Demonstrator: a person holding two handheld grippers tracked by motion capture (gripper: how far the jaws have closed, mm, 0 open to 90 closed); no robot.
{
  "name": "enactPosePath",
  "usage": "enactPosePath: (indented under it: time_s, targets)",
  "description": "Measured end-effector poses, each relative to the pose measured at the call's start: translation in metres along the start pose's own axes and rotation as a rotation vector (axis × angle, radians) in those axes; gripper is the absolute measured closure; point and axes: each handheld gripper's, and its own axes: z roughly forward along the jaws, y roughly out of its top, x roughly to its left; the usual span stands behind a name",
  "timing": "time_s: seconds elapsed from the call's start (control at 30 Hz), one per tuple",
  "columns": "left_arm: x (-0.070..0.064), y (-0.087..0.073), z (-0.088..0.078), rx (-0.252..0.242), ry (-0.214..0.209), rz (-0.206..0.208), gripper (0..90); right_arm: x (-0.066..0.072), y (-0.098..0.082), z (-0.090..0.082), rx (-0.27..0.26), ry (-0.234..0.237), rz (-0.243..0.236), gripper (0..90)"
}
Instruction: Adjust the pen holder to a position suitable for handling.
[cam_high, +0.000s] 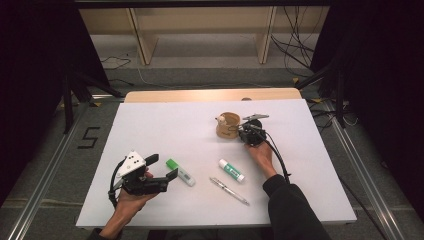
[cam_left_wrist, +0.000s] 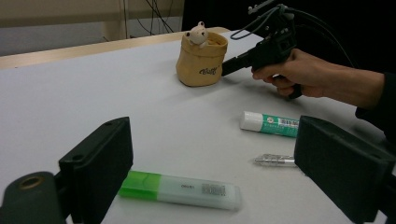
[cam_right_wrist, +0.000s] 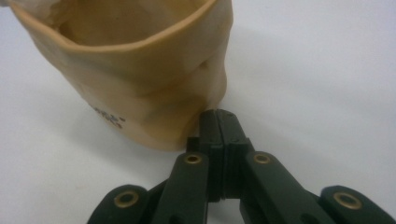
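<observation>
A tan fabric pouch (cam_high: 227, 125) (cam_left_wrist: 201, 60) (cam_right_wrist: 140, 79) stands upright at the table's back right, with a small plush toy (cam_left_wrist: 198, 33) peeking over its rim. My right gripper (cam_high: 237, 131) (cam_left_wrist: 229, 66) (cam_right_wrist: 219, 119) is shut, and its tips rest against the pouch's lower side wall. I see no fabric between the jaws. My left gripper (cam_high: 162, 166) (cam_left_wrist: 215, 154) is held open near the front left, with nothing between its jaws. Just beyond it lies a green-capped highlighter (cam_high: 180, 171) (cam_left_wrist: 182, 190).
A white and green glue stick (cam_high: 231, 170) (cam_left_wrist: 271, 124) and a clear pen (cam_high: 229, 190) (cam_left_wrist: 275, 160) lie on the white table top (cam_high: 165, 125) between my hands. Wooden shelf legs and cables stand on the floor behind the table.
</observation>
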Motion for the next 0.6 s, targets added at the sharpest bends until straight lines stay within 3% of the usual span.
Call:
enactPosePath:
  time_s: [0.6]
  targets:
    - [0.0,0.001,-0.001,-0.004,-0.003,-0.002,11.3,0.027,0.017,0.019,0.008,0.013,-0.042,90.0]
